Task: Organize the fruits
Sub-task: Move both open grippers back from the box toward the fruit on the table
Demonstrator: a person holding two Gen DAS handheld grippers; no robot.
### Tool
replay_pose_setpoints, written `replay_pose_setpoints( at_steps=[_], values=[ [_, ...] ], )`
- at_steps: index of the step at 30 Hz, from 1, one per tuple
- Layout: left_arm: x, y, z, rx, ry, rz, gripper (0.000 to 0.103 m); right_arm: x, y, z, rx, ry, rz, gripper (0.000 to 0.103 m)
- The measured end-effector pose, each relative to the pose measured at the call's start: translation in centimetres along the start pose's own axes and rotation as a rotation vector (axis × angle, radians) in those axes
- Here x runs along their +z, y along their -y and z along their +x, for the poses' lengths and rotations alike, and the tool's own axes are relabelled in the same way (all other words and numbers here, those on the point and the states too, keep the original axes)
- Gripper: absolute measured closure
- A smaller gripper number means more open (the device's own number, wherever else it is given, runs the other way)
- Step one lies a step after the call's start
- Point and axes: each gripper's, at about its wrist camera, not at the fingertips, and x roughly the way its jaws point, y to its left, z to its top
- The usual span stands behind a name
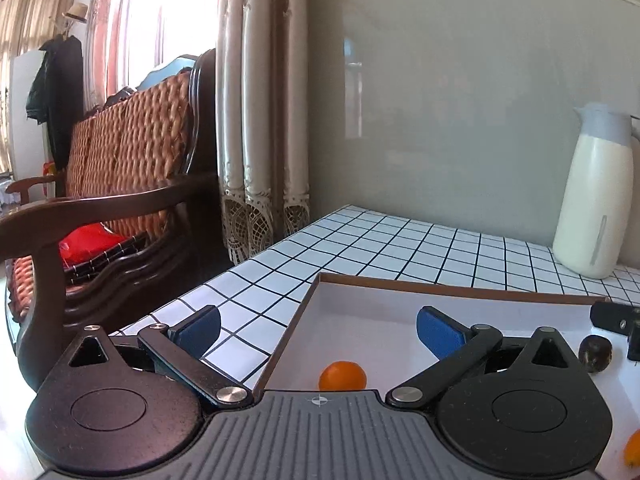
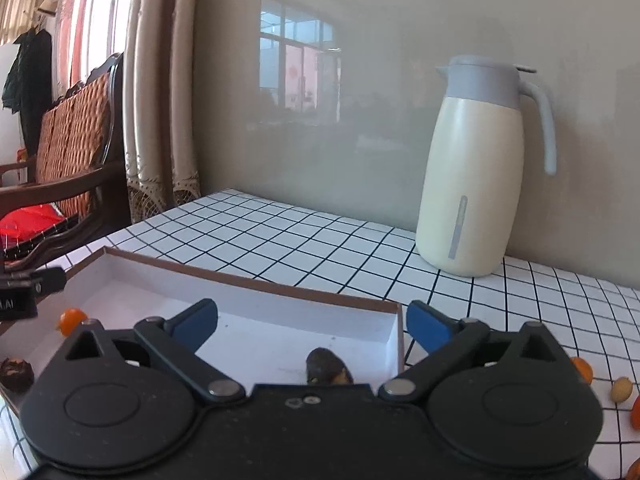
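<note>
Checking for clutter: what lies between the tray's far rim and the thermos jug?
Only bare checked tabletop between tray rim and thermos jug, right wrist view.

you see a white tablecloth (image 2: pixel 280 240) with a black grid. your tray (image 2: pixel 248 280) is white inside, brown-edged; the jug (image 2: pixel 472 168) is cream, grey-topped.

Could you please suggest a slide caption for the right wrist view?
Open right gripper above a shallow white tray holding a dark fruit, cream thermos jug behind.
</note>
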Motion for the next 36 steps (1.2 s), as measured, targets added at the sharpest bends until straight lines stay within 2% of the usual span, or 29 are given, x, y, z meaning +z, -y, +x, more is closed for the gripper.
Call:
replay_pose_setpoints(
  at_steps=[8,14,20,24,29,32,36],
  values=[
    [0.0,0.5,0.0,0.002,0.004,0.021,0.000,0.0,0.0,-0.3,0.014,0.005,0.004,0.008],
    [-0.1,1.5,-1.6,-0.014,0.036,0.046,0.000,0.0,0.3,-2.7,0.012,0.066,-0.005,0.007],
    [0.2,3.9,-5.5,-0.097,0.131,0.063,0.000,0.0,1.3,-6.6,-0.026,0.162,-0.034,0.006],
    [0.0,6.1,-8.1,-0.161,0.190,0.082,0.000,-0.9,2.6,-9.8,-0.085,0.206,-0.048,0.006],
    [-1.1,8.4,-11.0,-0.243,0.207,0.094,0.000,-2.2,4.4,-12.6,-0.152,0.199,-0.054,0.006],
    [-1.6,9.7,-12.5,-0.302,0.220,0.100,0.000,-2.8,5.1,-13.4,-0.221,0.181,-0.085,0.006],
    [-2.3,11.9,-14.2,-0.355,0.230,0.124,0.000,-3.5,7.1,-14.8,-0.254,0.148,-0.043,0.006]
  ],
)
